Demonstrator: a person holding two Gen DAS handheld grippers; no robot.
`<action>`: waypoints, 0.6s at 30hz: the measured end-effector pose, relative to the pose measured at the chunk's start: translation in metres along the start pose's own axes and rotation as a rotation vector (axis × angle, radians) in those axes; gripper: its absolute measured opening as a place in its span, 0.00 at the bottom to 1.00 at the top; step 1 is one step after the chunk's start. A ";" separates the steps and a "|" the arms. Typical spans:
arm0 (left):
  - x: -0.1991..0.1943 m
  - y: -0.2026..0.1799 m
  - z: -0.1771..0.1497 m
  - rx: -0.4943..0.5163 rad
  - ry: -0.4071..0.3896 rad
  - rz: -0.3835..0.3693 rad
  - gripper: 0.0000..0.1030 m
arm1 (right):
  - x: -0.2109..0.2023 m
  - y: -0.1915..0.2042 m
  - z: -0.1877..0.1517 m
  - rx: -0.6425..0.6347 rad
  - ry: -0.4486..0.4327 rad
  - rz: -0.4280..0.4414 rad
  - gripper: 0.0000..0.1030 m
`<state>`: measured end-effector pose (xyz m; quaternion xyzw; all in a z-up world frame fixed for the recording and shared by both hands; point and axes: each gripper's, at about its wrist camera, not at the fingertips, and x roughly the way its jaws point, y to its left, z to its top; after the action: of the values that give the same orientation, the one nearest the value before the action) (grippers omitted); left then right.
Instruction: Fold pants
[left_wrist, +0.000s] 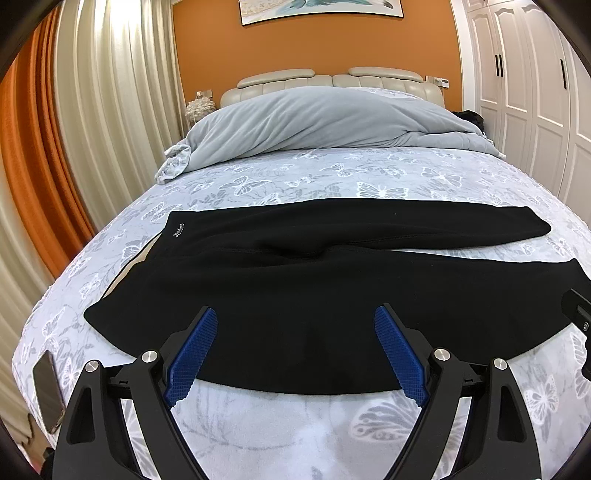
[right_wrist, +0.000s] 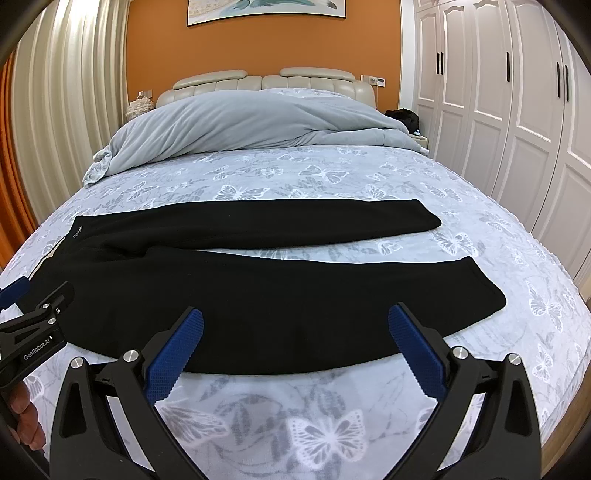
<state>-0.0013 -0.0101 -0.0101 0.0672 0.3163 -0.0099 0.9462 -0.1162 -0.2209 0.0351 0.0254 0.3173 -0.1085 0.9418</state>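
Observation:
Black pants (left_wrist: 295, 273) lie flat across the butterfly-print bed, waistband at the left, both legs stretching right and slightly apart. My left gripper (left_wrist: 295, 317) hovers open over the near leg close to the hip, its blue pads (left_wrist: 192, 354) wide apart with nothing between them. In the right wrist view the same pants (right_wrist: 258, 288) spread out, leg cuffs at the right. My right gripper (right_wrist: 295, 319) is open above the near leg's lower half, pads (right_wrist: 173, 354) empty. The left gripper's body (right_wrist: 37, 339) shows at the left edge, held by a hand (right_wrist: 26, 421).
A grey duvet (left_wrist: 314, 118) is bunched at the head of the bed below a padded headboard (left_wrist: 325, 79). A phone (left_wrist: 48, 391) lies at the bed's near left edge. White wardrobes (right_wrist: 498, 92) stand on the right, curtains (left_wrist: 92, 110) on the left.

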 end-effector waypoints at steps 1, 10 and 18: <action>0.000 0.000 0.000 -0.001 0.000 0.002 0.82 | 0.000 0.000 0.000 0.000 0.000 0.000 0.96; 0.001 0.001 -0.001 -0.002 0.003 0.004 0.82 | 0.000 0.000 -0.001 0.001 0.005 0.007 0.96; 0.009 0.016 0.013 -0.050 0.066 -0.103 0.86 | 0.006 -0.007 0.009 0.000 0.041 0.032 0.96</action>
<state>0.0150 0.0045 -0.0036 0.0272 0.3505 -0.0486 0.9349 -0.1072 -0.2297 0.0389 0.0329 0.3360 -0.0927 0.9367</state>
